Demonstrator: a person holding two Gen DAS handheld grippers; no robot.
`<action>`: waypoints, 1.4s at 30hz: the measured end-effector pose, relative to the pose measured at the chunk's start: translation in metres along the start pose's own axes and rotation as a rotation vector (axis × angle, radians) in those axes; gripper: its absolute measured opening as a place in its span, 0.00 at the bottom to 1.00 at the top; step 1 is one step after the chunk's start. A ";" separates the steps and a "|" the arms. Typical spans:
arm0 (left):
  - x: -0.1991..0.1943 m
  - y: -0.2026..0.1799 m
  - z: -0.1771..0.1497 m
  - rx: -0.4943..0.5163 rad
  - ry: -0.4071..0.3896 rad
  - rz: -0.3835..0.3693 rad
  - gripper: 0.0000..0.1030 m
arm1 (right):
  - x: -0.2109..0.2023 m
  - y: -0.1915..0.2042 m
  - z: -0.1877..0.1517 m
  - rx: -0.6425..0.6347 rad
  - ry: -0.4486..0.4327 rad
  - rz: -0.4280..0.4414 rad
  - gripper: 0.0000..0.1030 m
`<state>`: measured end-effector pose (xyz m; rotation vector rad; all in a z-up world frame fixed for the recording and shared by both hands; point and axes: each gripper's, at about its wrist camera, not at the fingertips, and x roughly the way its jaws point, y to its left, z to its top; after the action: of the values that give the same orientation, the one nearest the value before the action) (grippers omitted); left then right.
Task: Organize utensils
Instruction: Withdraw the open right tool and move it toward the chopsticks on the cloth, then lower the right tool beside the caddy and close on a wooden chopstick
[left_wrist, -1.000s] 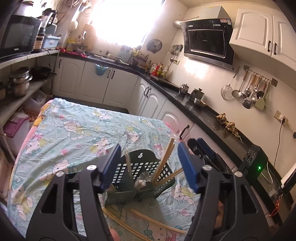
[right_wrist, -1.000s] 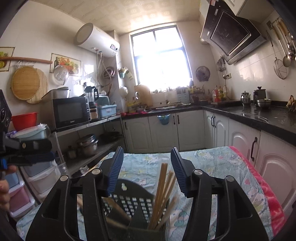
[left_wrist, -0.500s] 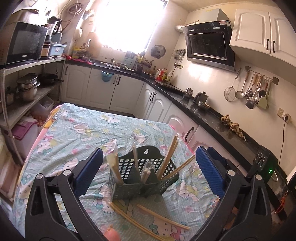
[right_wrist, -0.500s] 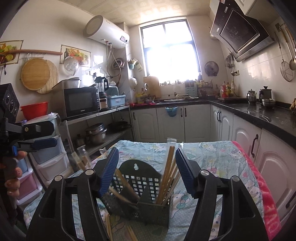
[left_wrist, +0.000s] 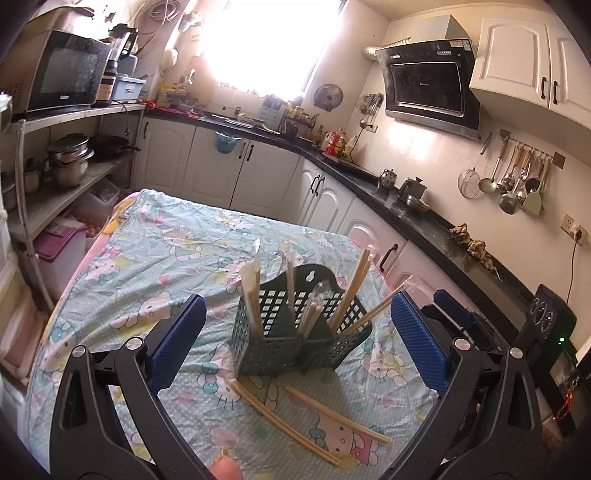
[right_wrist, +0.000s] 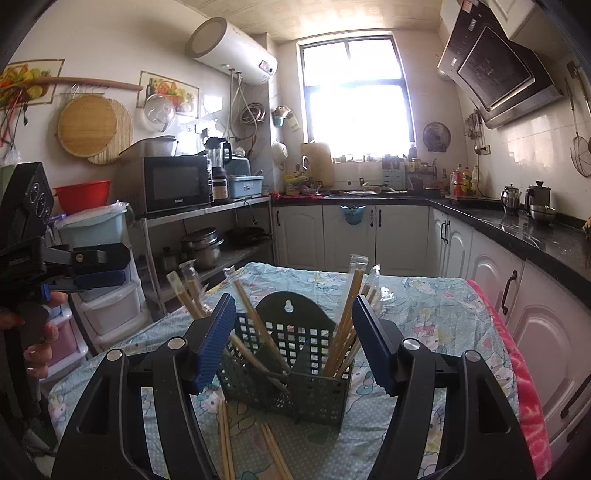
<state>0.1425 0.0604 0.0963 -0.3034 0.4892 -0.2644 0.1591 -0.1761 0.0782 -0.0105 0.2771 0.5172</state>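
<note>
The left gripper (left_wrist: 297, 339), its ribbed blue pads (left_wrist: 419, 347) spread wide after opening, holds nothing; the right gripper (right_wrist: 293, 343), jaws partly apart and just widening, is likewise empty, its black plastic arms framing the holder without touching it. Between both stands a dark green lattice-walled plastic utensil holder (left_wrist: 295, 332) with an arched back plate and a hanging hole, set near the table's (left_wrist: 122, 273) near edge, towards its right side. Thin pale wooden chopsticks (left_wrist: 352, 286), some in clear sleeves, lean upright in its compartments. More loose chopsticks (left_wrist: 334, 408) lie flat on the wrinkled cartoon-print cloth (left_wrist: 177, 258) between the holder and the near edge. In the right wrist view a person's hand (right_wrist: 38, 332) grips the left tool's handle beyond the table's left edge.
</note>
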 end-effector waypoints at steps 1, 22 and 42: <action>0.000 0.000 -0.001 0.001 0.002 0.002 0.90 | -0.001 0.002 -0.001 -0.005 0.004 0.004 0.63; 0.009 0.022 -0.044 -0.025 0.088 0.038 0.90 | 0.000 0.026 -0.028 -0.103 0.141 0.064 0.64; 0.057 0.036 -0.081 -0.044 0.234 0.069 0.90 | 0.038 0.022 -0.076 -0.155 0.377 0.073 0.63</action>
<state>0.1571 0.0572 -0.0078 -0.2997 0.7356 -0.2234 0.1605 -0.1443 -0.0041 -0.2509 0.6064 0.6072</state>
